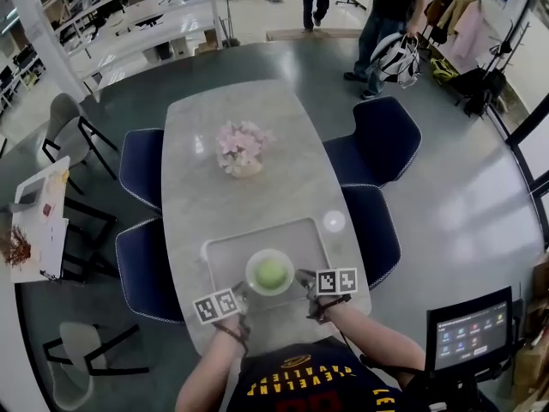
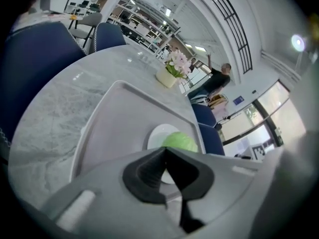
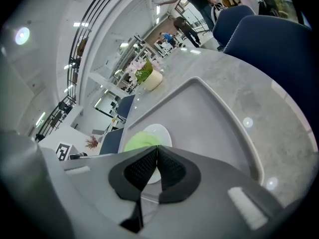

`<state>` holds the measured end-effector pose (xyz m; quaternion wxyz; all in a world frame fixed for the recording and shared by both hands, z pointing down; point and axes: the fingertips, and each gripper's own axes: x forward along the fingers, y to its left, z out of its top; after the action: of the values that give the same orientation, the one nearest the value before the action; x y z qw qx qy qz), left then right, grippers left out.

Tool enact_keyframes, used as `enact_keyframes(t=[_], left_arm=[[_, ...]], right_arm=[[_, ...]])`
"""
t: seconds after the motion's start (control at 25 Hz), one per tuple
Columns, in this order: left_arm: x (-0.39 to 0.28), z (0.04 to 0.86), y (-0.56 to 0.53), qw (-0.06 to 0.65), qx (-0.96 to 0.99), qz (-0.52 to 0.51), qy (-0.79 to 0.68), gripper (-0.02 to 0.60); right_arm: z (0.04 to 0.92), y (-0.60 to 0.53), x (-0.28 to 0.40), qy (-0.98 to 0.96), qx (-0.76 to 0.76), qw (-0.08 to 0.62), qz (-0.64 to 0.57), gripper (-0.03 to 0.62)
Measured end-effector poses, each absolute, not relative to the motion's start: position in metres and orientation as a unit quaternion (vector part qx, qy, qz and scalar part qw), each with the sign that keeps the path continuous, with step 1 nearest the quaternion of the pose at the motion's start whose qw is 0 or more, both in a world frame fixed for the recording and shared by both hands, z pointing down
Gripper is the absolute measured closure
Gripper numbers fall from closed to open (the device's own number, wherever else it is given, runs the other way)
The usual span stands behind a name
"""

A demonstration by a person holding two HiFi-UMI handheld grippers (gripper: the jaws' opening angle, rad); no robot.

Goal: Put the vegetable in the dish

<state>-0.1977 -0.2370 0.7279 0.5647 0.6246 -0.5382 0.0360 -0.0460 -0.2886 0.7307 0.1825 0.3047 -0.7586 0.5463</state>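
Observation:
A round green vegetable (image 1: 270, 273) lies in a white dish (image 1: 254, 264) on a grey tray (image 1: 225, 251) at the near end of the table. My left gripper (image 1: 241, 296) sits at the tray's near left corner, shut with nothing in it. My right gripper (image 1: 305, 279) sits just right of the dish, also shut and empty. In the left gripper view the vegetable (image 2: 179, 141) and dish (image 2: 156, 136) lie just beyond the closed tips (image 2: 165, 149). The right gripper view shows the vegetable (image 3: 138, 141) in the dish (image 3: 162, 132) behind the closed tips (image 3: 156, 148).
A pot of pink flowers (image 1: 243, 151) stands mid-table. Dark blue chairs (image 1: 382, 136) line both long sides. A small pale round spot (image 1: 334, 221) lies right of the tray. A person (image 1: 390, 15) holding a helmet stands beyond the table. A screen (image 1: 472, 333) is at my right.

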Motion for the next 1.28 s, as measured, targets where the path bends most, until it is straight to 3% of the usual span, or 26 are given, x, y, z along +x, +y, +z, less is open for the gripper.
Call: enact_keyframes(t=[0.64, 1.28], left_arm=[[-0.153, 0.627, -0.211, 0.599, 0.637, -0.134, -0.466, 0.580], [-0.133, 0.558, -0.207, 0.580, 0.670, -0.199, -0.419, 0.579]], right_arm=[[0.653, -0.247, -0.041, -0.757, 0.270, 0.087, 0.589, 0.589], [0.585, -0.246, -0.034, -0.762, 0.249, -0.006, 0.598, 0.589]])
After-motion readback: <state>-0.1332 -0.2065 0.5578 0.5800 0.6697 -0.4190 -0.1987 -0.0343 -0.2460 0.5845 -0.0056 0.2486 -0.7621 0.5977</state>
